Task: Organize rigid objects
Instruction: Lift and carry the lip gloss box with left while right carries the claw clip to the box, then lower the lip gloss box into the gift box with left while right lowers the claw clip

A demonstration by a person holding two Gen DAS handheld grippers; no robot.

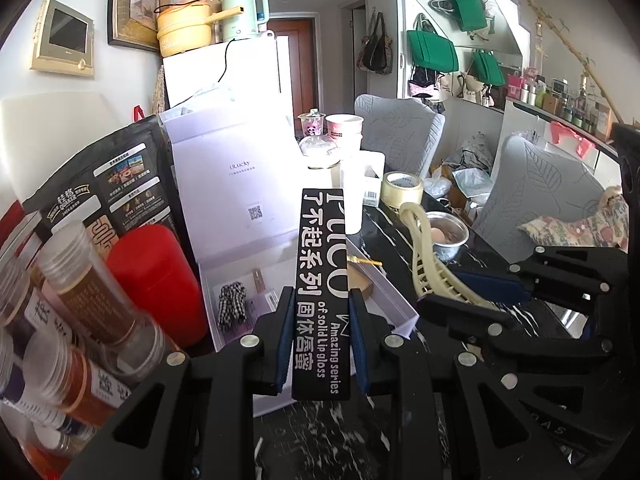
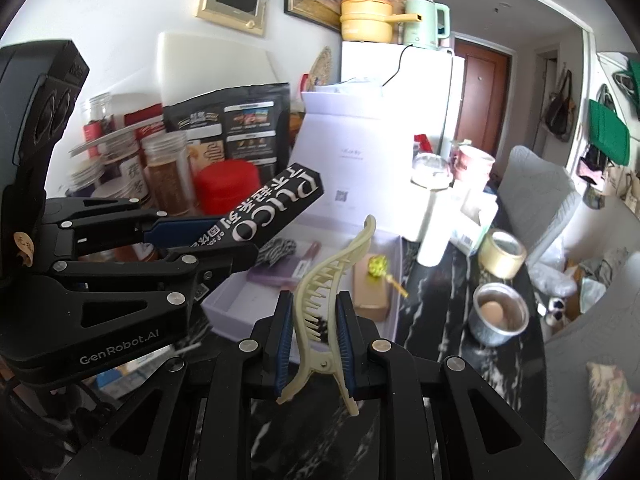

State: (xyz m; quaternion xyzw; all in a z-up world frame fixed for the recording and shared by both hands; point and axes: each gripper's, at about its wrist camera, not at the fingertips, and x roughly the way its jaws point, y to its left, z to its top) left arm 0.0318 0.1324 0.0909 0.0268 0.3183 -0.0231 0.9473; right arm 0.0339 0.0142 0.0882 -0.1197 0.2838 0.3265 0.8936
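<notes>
While the left wrist view looks out over a crowded black marble table [image 1: 400, 240], the left gripper [image 1: 320, 340] sits at the lower middle of the frame with its blue pads clamped on a long black lip gloss box [image 1: 322, 280], which stands upright between them with white lettering facing the camera. Behind the box, an open white gift box [image 1: 240, 184] fills the centre, its lid raised. At the left are a red canister [image 1: 154, 280] and clear spice jars [image 1: 92, 280]. At the right edge, the right gripper [image 1: 472, 296] holds a cream hair claw clip [image 1: 428, 248], just beside a small metal bowl [image 1: 446, 236] with an egg in it. A roll of tape [image 1: 402, 188] lies farther back.

Seen from the right wrist, the right gripper [image 2: 312, 332] at the lower middle is closed on the cream hair claw clip [image 2: 328, 276], its teeth pointing up and left, above the near edge of the open white gift box [image 2: 360, 160]. At the left, the left gripper [image 2: 200, 244] grips the black lip gloss box [image 2: 272, 208], tilted up to the right. The metal bowl [image 2: 498, 314] and tape [image 2: 502, 254] sit at the right on the table [image 2: 440, 320].
</notes>
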